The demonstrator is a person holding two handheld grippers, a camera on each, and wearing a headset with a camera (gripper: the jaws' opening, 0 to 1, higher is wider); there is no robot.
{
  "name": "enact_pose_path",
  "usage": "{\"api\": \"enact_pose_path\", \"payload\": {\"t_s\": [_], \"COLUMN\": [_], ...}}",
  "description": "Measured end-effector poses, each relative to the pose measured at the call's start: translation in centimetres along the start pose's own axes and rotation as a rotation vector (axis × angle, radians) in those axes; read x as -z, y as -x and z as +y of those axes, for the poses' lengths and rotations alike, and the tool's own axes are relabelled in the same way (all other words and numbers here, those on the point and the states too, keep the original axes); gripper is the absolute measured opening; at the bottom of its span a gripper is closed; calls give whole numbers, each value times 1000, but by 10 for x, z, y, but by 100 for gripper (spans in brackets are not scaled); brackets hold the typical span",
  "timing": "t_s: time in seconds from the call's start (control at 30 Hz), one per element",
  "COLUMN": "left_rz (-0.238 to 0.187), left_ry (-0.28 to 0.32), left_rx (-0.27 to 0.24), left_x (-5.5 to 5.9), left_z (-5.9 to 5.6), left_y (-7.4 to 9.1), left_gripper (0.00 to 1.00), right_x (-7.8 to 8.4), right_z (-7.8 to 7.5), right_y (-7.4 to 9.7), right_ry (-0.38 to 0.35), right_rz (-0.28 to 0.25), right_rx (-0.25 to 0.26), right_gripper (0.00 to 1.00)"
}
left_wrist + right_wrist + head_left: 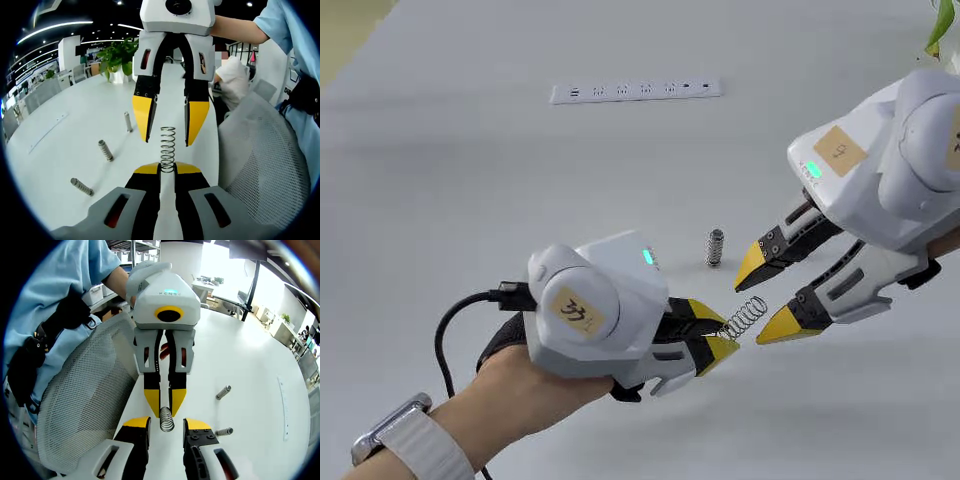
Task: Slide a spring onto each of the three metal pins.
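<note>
One spring [168, 150], clamped at its near end in the left gripper [168, 168], points its long axis between the right gripper's [168, 140] parted jaws.

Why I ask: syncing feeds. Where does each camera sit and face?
Head view: on the headset, looking down at table, left gripper, right gripper; forearm shows.
Left gripper view: on left gripper, facing the right one; own jaws show.
Right gripper view: on right gripper, facing the left one and the person's shirt.
All share the spring.
</note>
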State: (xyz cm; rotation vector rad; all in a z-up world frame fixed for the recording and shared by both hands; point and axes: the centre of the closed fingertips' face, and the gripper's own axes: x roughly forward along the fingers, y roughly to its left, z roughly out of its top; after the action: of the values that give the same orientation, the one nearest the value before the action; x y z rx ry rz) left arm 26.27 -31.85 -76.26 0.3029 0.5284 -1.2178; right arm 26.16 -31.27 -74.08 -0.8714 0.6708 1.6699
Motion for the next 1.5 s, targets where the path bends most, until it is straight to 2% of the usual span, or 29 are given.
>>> {"api": "enact_pose_path", "payload": {"t_s": [0.47, 0.83, 1.1, 1.4, 1.5], "left_rz": [-20, -45, -48, -70, -76], "left_ry": [0, -8, -13, -31, -13], "left_rx": [-4, -3, -10, -28, -34], "left_x": [-7, -12, -11, -10, -10], "left_z": [-1, -2, -1, -1, 0], "left_y": [0, 1, 1, 1, 1], "left_gripper": [6, 6, 6, 7, 7], "right_x": [-2, -4, -2, -3, -3], "right_z": [4, 6, 4, 6, 4], "right_y": [-6, -7, -8, -9, -9], "right_ry": [13, 12, 6, 0, 1], "right_rz": [12, 15, 29, 37, 37], "right_rx": [-36, -43, -46, -42, -39], "right_gripper": [11, 8, 7, 7, 7]}}
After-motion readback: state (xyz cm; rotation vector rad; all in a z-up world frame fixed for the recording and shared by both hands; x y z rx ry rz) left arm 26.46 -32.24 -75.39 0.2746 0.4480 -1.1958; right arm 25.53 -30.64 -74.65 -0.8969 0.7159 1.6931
